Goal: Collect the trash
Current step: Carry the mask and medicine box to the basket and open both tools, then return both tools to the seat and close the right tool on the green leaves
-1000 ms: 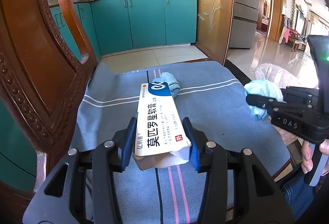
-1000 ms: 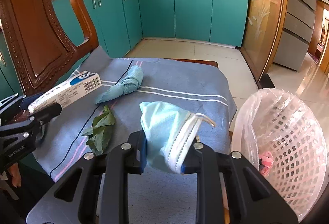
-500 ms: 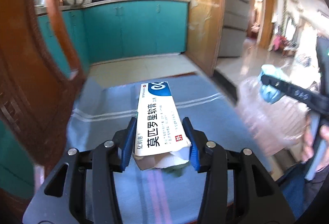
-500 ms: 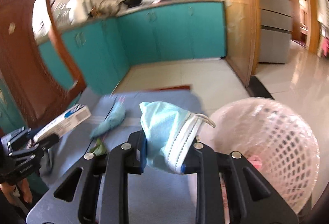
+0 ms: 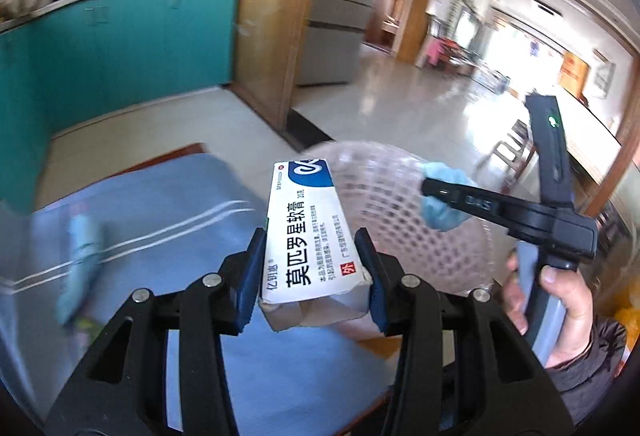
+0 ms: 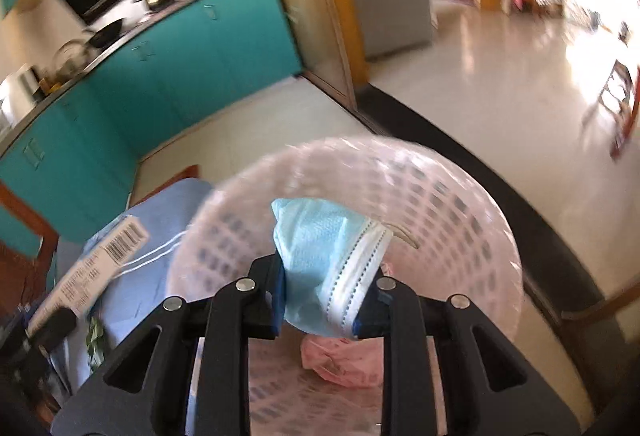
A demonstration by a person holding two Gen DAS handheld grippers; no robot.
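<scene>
Mask (image 6: 320, 260) between opening right claw (image 6: 320, 300) pads

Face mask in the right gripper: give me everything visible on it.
The face mask is a pale blue disposable one with a white stitched edge band and a thin ear loop curling off its right side. It is crumpled and folded, standing up between the pads of the right gripper, whose jaws are opening. It hangs over the mouth of the pink mesh basket, above a pink wad inside. The left wrist view shows it too.
</scene>
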